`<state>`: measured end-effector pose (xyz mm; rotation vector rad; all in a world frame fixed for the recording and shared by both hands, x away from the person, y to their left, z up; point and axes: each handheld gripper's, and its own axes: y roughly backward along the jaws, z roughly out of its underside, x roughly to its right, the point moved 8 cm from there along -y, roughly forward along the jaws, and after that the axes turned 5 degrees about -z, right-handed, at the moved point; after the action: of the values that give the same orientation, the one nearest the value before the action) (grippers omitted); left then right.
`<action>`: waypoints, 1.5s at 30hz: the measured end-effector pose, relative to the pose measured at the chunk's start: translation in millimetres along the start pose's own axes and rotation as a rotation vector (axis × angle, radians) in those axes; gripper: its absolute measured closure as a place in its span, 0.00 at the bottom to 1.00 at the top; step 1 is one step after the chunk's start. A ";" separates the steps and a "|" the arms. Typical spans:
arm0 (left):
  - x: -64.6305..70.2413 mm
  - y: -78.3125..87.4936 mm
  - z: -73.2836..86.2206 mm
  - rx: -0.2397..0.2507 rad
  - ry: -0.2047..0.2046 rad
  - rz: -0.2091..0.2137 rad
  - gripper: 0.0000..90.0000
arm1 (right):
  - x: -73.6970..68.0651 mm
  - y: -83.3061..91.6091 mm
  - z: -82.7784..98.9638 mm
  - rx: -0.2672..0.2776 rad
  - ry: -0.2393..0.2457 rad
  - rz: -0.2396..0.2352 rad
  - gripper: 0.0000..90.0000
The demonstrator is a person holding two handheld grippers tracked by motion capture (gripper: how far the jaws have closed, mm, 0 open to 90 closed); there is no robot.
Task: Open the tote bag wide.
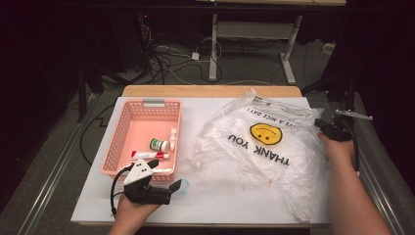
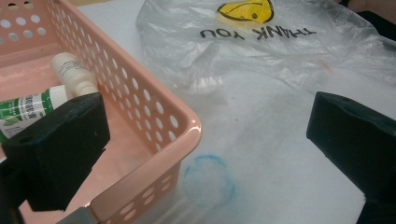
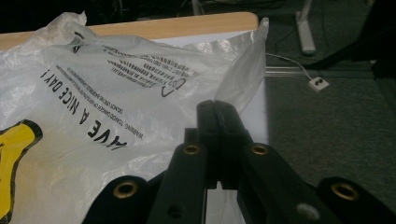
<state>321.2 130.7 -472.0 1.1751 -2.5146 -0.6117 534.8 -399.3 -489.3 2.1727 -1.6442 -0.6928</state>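
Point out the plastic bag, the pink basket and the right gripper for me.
plastic bag (image 1: 266, 147), high view, on its printed middle.
pink basket (image 1: 131, 116), high view, on its left wall.
right gripper (image 3: 215, 109), right gripper view, at its shut jaw tips.

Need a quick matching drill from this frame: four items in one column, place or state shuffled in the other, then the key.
Items
1. plastic bag
2. pink basket
3. right gripper
4. left gripper

States
A. jaws wide open, nothing between them
B. holds small bottles and a tube
C. jaws shut on the bag's edge
D. spread on the table, yellow smiley face on it

Pairs: 1-D, 2-B, 3-C, 4-A
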 end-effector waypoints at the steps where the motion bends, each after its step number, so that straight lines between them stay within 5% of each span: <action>1: 0.4 -0.2 -0.1 0.001 -0.001 0.001 0.00 | 0.0 0.0 0.0 0.000 0.000 0.000 1.00; 2: 0.7 -0.3 -0.2 0.001 -0.001 0.001 0.00 | 7.8 4.7 2.0 -0.002 -0.004 0.036 1.00; 10: 2.6 -1.9 -0.9 0.001 -0.002 0.012 0.00 | 18.0 23.8 23.7 0.002 -0.011 0.088 1.00; 26: 1.8 -2.7 -2.6 0.006 -0.005 0.013 0.00 | -29.5 55.7 61.3 0.002 0.046 0.061 0.99; 31: -1.0 -1.2 -2.6 0.007 -0.005 0.011 0.00 | -34.6 77.7 59.4 0.037 0.076 0.017 0.76; 36: -4.5 -1.9 -1.4 0.003 -0.007 0.002 0.00 | -45.5 96.8 53.4 0.064 0.119 -0.033 0.70; 42: -9.2 -2.5 -0.2 -0.009 -0.012 -0.005 0.00 | -77.3 112.1 57.8 0.063 0.154 -0.136 0.62; 45: -10.4 -2.0 0.1 -0.016 0.006 0.002 0.00 | -102.2 110.0 67.6 0.043 0.206 -0.206 0.49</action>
<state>328.9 137.7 -474.0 1.1668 -2.5006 -0.6261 386.8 -330.1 -468.3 2.3778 -1.3579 -0.4715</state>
